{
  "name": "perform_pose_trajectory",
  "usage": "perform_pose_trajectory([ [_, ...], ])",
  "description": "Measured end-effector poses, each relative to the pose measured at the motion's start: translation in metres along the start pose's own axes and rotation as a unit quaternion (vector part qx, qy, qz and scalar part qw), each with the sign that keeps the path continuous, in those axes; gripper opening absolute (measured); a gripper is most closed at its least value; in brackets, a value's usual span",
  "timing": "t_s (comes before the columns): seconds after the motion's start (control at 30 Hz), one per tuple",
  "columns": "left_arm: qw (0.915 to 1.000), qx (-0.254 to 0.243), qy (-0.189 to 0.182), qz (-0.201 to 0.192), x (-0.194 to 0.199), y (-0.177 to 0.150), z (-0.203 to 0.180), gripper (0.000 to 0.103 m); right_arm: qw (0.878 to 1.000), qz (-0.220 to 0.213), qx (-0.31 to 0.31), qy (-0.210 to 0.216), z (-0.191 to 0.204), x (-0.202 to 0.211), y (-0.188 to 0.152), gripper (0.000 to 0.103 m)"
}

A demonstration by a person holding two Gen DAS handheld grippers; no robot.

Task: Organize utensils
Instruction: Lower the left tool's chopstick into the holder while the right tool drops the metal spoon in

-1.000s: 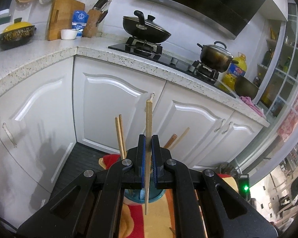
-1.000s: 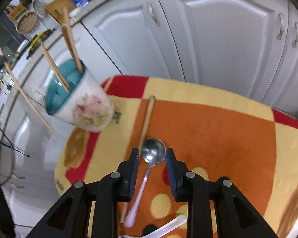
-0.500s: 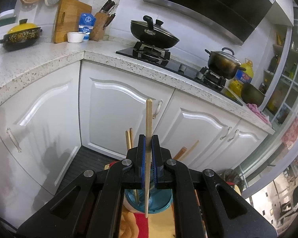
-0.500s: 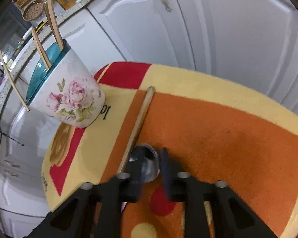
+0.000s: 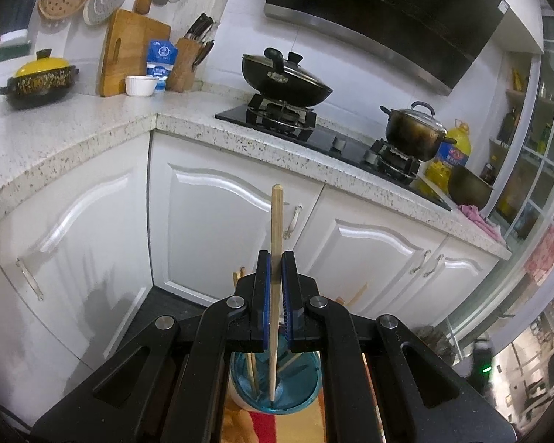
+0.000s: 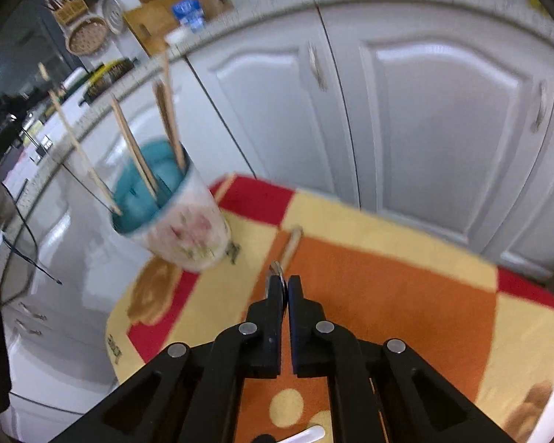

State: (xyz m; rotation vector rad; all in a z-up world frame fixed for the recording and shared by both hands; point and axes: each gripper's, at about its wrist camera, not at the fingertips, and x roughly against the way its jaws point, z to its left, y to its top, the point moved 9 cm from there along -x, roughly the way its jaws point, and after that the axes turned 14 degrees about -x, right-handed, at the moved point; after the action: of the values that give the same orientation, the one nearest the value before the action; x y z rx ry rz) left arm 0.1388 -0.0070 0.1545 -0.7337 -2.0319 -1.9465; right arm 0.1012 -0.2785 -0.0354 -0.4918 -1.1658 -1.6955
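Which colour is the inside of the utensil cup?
Teal blue inside the cup, clearest in the right wrist view.

My left gripper [image 5: 276, 258] sits low centre of frame, jaws clamped, fingers pointing up and forward. My right gripper [image 6: 284, 282], also low centre, has its jaws pinched nearly together.
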Motion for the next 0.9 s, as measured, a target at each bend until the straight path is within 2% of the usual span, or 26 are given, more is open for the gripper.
perform_pose_trajectory([
  [0.2,0.9997,-0.012,0.022,0.002,-0.006,-0.004,0.002,0.004,0.997,-0.075,0.015,0.031,0.044,0.05,0.051,0.003],
  [0.33,0.9992,-0.018,0.034,0.01,-0.016,-0.015,0.001,0.004,0.991,-0.124,0.025,0.033,0.082,0.061,0.086,0.003],
  [0.57,0.9986,-0.026,0.037,0.029,-0.034,-0.035,-0.003,0.004,0.984,-0.173,0.048,0.0,0.128,0.036,0.121,0.003],
  [0.77,0.9982,-0.027,0.031,0.044,-0.047,-0.053,-0.005,0.004,0.977,-0.196,0.08,-0.041,0.142,0.004,0.124,0.003],
  [0.9,0.9978,-0.022,0.029,0.056,-0.055,-0.068,-0.006,0.004,0.973,-0.192,0.108,-0.068,0.145,-0.021,0.11,0.002],
])
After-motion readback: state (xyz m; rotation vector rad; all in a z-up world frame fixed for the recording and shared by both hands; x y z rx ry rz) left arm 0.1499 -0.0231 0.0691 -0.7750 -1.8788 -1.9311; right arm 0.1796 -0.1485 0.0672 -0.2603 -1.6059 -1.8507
